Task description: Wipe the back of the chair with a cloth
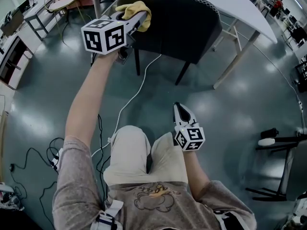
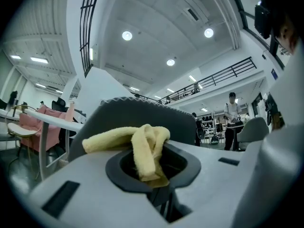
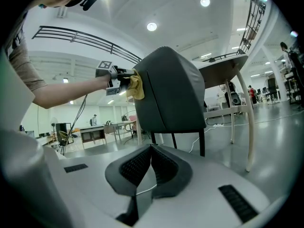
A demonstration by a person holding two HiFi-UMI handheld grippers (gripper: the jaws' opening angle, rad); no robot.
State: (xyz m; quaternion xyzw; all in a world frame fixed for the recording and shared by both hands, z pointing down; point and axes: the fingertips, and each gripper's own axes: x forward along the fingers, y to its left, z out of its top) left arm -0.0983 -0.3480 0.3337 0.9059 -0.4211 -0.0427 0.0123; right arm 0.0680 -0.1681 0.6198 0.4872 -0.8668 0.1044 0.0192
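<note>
The dark grey chair (image 1: 182, 25) stands tucked under a white table, its back towards me. My left gripper (image 1: 138, 18) is stretched out to the upper left part of the chair back and is shut on a yellow cloth (image 1: 137, 10), which rests against it. In the left gripper view the cloth (image 2: 145, 144) hangs folded out of the jaws, with the chair back (image 2: 137, 114) just behind. My right gripper (image 1: 178, 107) is held low near my thigh, shut and empty. The right gripper view shows the chair (image 3: 171, 91) from the side, with the cloth (image 3: 136, 87) at its edge.
A white table (image 1: 235, 4) with slanted legs (image 1: 236, 57) overhangs the chair. A white cable (image 1: 138, 87) runs over the floor below the chair, and black cables (image 1: 48, 152) lie at the left. A black stand (image 1: 283, 147) is at the right. People (image 2: 231, 120) stand far off.
</note>
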